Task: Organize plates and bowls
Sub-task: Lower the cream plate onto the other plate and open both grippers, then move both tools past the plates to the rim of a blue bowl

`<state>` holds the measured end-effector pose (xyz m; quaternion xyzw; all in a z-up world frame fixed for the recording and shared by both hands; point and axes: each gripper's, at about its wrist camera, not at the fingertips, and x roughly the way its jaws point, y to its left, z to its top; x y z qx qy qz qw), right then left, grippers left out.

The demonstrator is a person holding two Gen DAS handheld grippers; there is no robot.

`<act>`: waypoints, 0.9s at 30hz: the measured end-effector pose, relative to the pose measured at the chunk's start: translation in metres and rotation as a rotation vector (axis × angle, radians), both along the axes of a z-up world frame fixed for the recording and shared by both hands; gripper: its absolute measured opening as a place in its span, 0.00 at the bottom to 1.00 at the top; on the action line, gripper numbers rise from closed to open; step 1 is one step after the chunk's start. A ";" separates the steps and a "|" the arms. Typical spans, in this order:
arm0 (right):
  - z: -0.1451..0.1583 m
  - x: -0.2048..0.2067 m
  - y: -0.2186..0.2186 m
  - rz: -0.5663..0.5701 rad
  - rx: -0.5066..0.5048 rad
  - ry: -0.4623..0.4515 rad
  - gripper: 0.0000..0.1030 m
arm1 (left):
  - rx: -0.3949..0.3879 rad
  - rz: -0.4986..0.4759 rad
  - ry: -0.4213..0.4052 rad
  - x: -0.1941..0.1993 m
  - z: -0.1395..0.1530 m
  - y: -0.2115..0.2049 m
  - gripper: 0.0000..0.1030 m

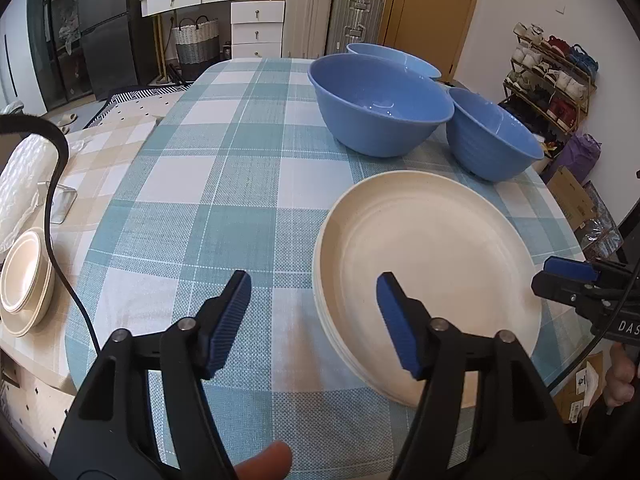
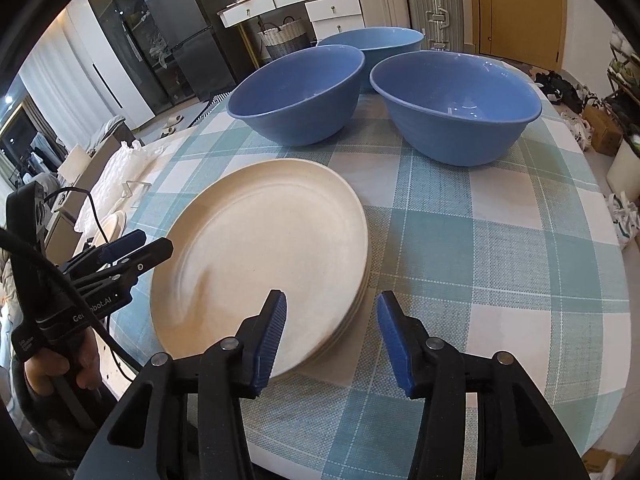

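Looking along my left tongs (image 1: 312, 320), I see them spread with nothing between the pads, hovering over the checked surface (image 1: 208, 184) just beside the near-left rim of the stack of cream plates (image 1: 432, 264). That stack looks settled: several plates lie one on another, edges nearly flush, flat on the cloth. Beyond it stand three blue bowls: the large bowl (image 1: 380, 108), the ribbed bowl (image 1: 492, 140) to its right, and a far bowl (image 1: 392, 58) mostly hidden behind them. They sit close together, each on the cloth, none inside another. My right tongs (image 1: 560, 280) poke in at the far right edge of the plates, holding nothing.

From the right wrist view, my right tongs (image 2: 332, 332) are likewise spread and empty, one pad above the near rim of the plate stack (image 2: 260, 248), the other over bare cloth. The left tongs (image 2: 132, 248) sit at the stack's left edge. The three bowls (image 2: 300, 92) stand apart behind.

I judge the plates done and the bowls still to be nested, so roughly half remains.
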<state>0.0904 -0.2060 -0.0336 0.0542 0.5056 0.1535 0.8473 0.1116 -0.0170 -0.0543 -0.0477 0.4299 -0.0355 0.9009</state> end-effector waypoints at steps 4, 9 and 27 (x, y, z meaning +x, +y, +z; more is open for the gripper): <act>0.005 -0.002 0.000 0.024 0.022 -0.021 0.66 | -0.006 -0.008 -0.009 -0.001 0.005 0.000 0.72; 0.012 -0.002 -0.001 0.041 0.039 -0.049 0.78 | -0.010 -0.041 -0.012 -0.001 0.011 -0.003 0.75; 0.018 0.026 -0.013 0.096 0.023 -0.068 0.84 | -0.013 -0.058 -0.047 0.014 0.036 -0.001 0.98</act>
